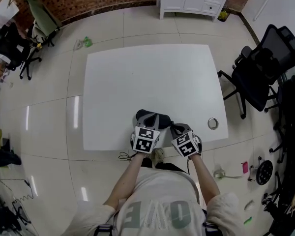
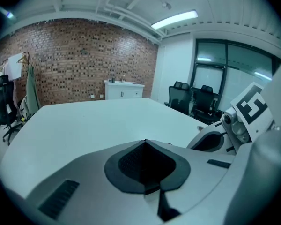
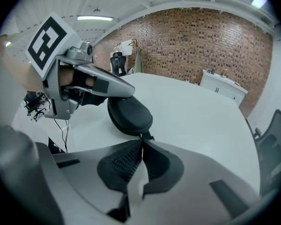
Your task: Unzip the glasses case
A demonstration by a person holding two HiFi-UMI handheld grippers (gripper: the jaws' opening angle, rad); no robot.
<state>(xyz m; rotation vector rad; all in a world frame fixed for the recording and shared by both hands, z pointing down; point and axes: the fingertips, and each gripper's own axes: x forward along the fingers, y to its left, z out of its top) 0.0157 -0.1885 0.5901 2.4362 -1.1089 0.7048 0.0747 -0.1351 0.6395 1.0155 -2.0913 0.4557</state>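
Two grippers crowd the glasses case (image 1: 152,117), which lies on the white table (image 1: 137,82) at its six o'clock edge, right in front of the person. The right gripper (image 3: 141,142) has its jaws pinched on the little zip pull (image 3: 145,136) at the case's near end. The left gripper (image 2: 145,143) has its jaws pressed together on nothing I can see, its tip over the top of the case, perhaps steadying it. The case looks fully zipped, so I reckon only the grip is done and the whole zip run is left. A tape ring (image 1: 213,123) sits at four o'clock
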